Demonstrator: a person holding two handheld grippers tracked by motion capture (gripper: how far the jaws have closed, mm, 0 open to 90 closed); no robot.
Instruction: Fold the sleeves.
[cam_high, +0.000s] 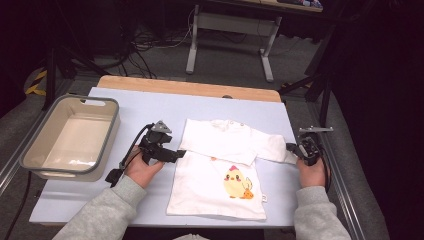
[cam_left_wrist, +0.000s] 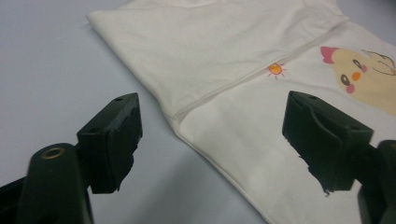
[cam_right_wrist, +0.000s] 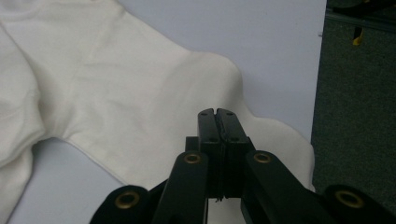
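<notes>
A white T-shirt (cam_high: 220, 180) with a yellow chick print lies flat on the pale blue table (cam_high: 145, 107), its left sleeve folded across the chest. My left gripper (cam_high: 181, 154) hovers at the shirt's left edge. In the left gripper view it (cam_left_wrist: 210, 135) is open, its jaws wide apart over the shirt (cam_left_wrist: 210, 56) with nothing pinched between them. My right gripper (cam_high: 291, 148) is at the end of the right sleeve near the table's right edge. In the right gripper view it (cam_right_wrist: 217, 114) is shut, with the sleeve fabric (cam_right_wrist: 116, 93) puckered around the tips.
A grey plastic bin (cam_high: 75, 97) stands at the table's left side, a hand's width from the left gripper. The table's right edge and a metal rail (cam_high: 345, 190) run close beside the right hand. A desk frame (cam_high: 230, 22) and cables lie on the floor beyond.
</notes>
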